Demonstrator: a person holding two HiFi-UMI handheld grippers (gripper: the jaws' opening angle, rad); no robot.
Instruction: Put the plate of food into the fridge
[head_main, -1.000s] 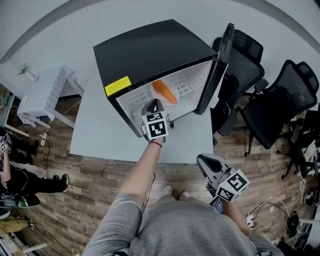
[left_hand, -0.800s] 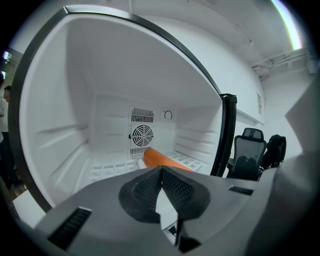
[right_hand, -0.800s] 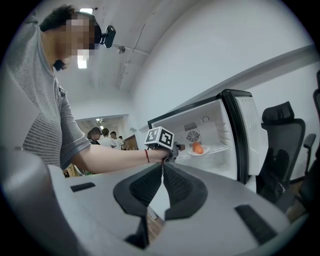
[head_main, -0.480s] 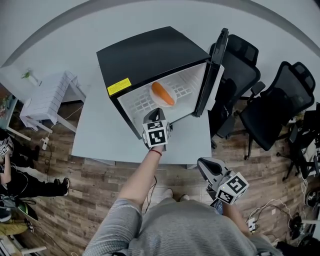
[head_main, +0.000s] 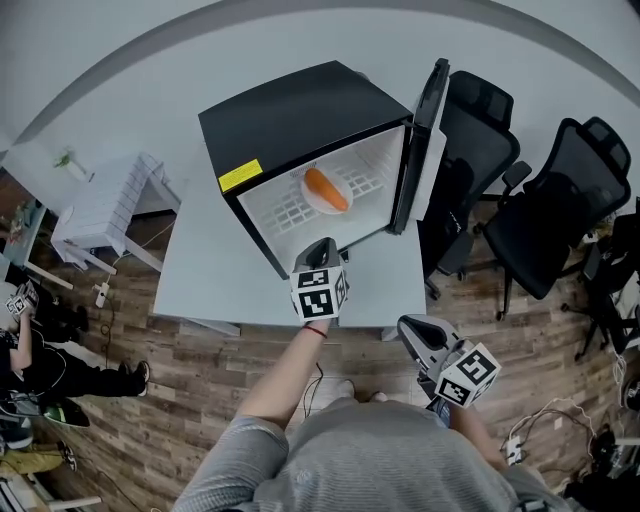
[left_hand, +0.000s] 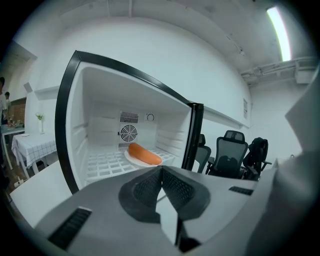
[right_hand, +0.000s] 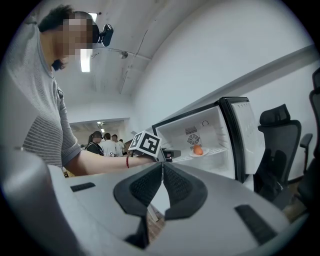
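Note:
The black mini fridge (head_main: 300, 115) stands on a pale table (head_main: 200, 265) with its door (head_main: 425, 140) swung open to the right. Inside, on the white wire shelf, lies a white plate (head_main: 312, 198) with an orange piece of food (head_main: 327, 188) on it. My left gripper (head_main: 322, 245) hangs in front of the fridge mouth, apart from the plate, shut and holding nothing. From the left gripper view the plate (left_hand: 135, 160) lies beyond the closed left gripper (left_hand: 162, 168). My right gripper (head_main: 410, 325) stays low at the table's near right corner, shut and empty. The right gripper view shows the right gripper (right_hand: 162, 164) and the plate (right_hand: 198, 150) far off.
Two black office chairs (head_main: 480, 120) (head_main: 565, 200) stand to the right of the open door. A small white side table (head_main: 95, 195) sits at the left. People (head_main: 25, 350) are at the far left on the wooden floor. Cables (head_main: 530, 420) lie at the lower right.
My left gripper has drawn back out of the fridge mouth toward the table's near edge, still shut and empty. The plate stays on the shelf. The right gripper has hardly shifted.

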